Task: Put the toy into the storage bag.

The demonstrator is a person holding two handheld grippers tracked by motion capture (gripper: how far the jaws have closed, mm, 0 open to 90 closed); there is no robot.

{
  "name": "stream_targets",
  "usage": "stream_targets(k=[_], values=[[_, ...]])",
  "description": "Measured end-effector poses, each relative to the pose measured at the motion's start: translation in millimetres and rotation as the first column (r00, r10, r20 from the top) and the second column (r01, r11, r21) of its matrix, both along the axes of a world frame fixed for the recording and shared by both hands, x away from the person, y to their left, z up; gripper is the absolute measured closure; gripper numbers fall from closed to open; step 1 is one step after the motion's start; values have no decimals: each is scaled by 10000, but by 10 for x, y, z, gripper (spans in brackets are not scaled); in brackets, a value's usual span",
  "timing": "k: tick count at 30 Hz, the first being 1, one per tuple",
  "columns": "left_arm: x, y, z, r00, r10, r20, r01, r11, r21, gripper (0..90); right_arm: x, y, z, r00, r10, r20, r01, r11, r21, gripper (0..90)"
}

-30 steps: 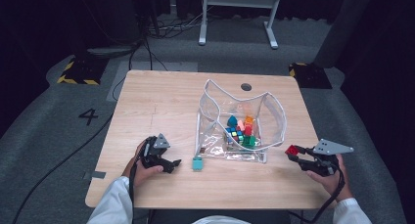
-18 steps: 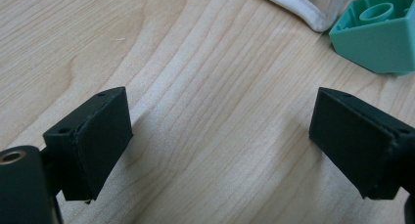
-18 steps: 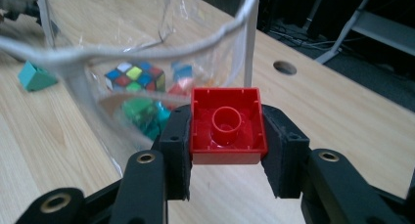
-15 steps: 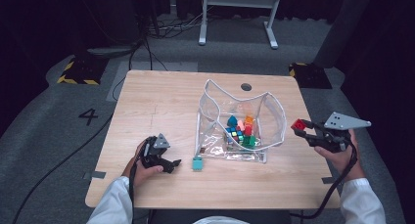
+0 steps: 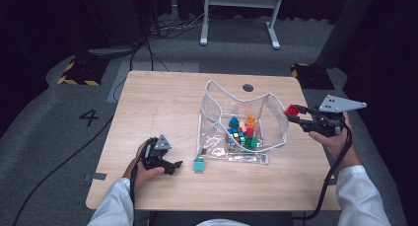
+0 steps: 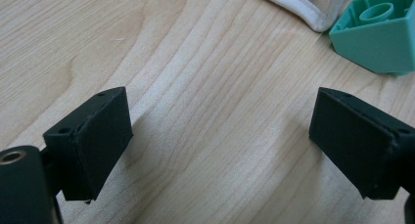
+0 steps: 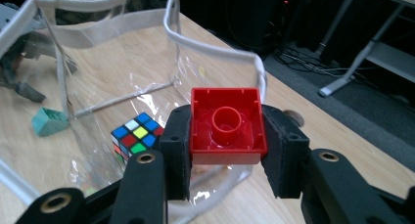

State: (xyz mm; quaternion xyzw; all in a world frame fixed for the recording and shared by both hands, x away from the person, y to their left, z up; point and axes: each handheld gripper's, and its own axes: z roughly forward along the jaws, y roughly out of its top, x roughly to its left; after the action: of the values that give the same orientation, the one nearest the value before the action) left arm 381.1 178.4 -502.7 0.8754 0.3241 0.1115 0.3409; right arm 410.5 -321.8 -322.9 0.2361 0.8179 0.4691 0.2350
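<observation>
A clear plastic pouch [image 5: 241, 122] with a white rim stands open in the middle of the table, with a colour cube [image 7: 133, 134] and several bright blocks inside. My right gripper [image 5: 295, 113] is shut on a red block [image 7: 226, 125] and hovers just beside the pouch's right rim [image 7: 215, 45]. A teal block [image 5: 198, 164] lies on the wood in front of the pouch's near left corner. My left gripper [image 5: 173, 166] rests low on the table just left of the teal block [image 6: 379, 32], open with nothing between its jaws.
The wooden table [image 5: 162, 102] has bare room at the left and along the near edge. A round hole [image 5: 248, 87] sits near its far edge. Beyond the table are a white stand [image 5: 236, 14], cables and a floor mark "4" [image 5: 91, 117].
My right gripper has risen from the table's near right and moved forward and left with the red block, up to the pouch's right rim. The left gripper has stayed put.
</observation>
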Motion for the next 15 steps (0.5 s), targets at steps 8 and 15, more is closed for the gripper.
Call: stream_targets(k=[8,15], values=[[0,0,0,10000,0,0,0,10000,-3,88,50,343,104,9974,718,-45,-719,9964,-444,592],[0,0,0,10000,-1,-1,1,10000,-2,88,171,695,99,9868,1594,-276,-1617,9788,-1260,592]])
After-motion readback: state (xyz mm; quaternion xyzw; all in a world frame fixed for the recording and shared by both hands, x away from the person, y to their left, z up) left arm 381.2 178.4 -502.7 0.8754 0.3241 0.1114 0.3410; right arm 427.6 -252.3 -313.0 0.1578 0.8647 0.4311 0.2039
